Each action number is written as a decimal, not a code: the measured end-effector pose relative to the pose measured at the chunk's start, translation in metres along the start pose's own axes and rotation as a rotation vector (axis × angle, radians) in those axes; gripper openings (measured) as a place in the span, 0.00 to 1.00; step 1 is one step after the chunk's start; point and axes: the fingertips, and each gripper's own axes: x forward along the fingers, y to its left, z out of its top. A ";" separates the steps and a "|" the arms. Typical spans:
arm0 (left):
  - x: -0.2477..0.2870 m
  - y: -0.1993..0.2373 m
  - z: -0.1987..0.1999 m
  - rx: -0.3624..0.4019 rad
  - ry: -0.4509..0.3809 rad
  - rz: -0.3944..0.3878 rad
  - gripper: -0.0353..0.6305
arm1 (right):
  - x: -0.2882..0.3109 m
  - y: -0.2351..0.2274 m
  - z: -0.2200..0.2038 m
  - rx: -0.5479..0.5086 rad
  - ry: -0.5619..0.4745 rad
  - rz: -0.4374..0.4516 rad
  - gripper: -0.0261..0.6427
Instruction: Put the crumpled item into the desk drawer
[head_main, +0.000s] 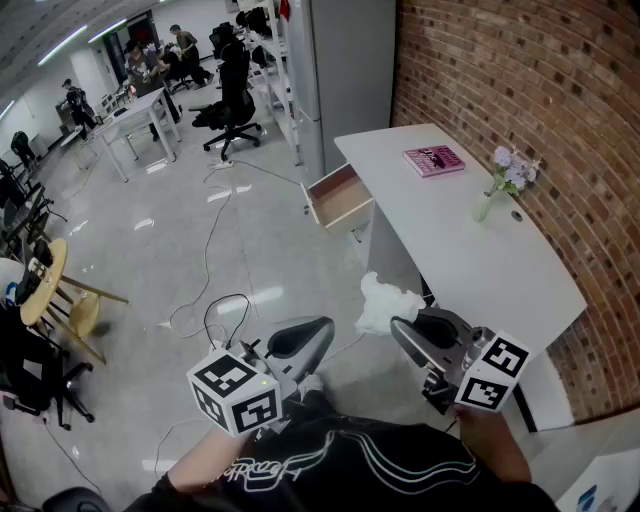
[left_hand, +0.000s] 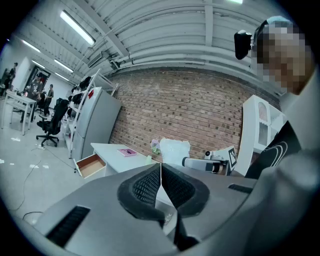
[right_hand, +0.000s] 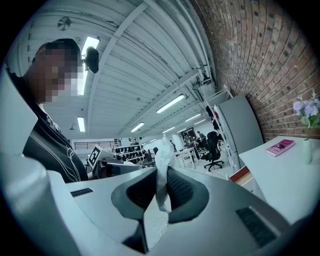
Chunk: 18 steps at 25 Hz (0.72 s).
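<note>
My right gripper (head_main: 402, 326) is shut on a crumpled white item (head_main: 385, 301), held in the air just off the near end of the white desk (head_main: 470, 255). In the right gripper view the crumpled item (right_hand: 162, 167) stands pinched between the dark pads of the right gripper (right_hand: 162, 189). The desk drawer (head_main: 340, 196) is pulled open at the desk's far left side, well beyond the item. Beside the right one, my left gripper (head_main: 318, 338) is shut with nothing in it, and the left gripper view shows its pads (left_hand: 149, 184) pressed together.
A pink book (head_main: 433, 160) and a small vase of flowers (head_main: 505, 178) sit on the desk by the brick wall (head_main: 520, 80). A tall grey cabinet (head_main: 345, 70) stands past the drawer. Cables (head_main: 215, 300) trail over the shiny floor, with office chairs, tables and people further back.
</note>
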 end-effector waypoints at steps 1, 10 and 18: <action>0.001 0.002 -0.001 0.000 0.002 0.004 0.09 | 0.001 -0.001 -0.001 0.002 0.000 -0.001 0.14; 0.025 0.033 -0.009 -0.035 0.036 -0.008 0.09 | 0.015 -0.039 -0.016 0.013 0.053 -0.077 0.14; 0.062 0.092 -0.005 -0.073 0.080 -0.028 0.09 | 0.053 -0.092 -0.024 0.076 0.076 -0.109 0.14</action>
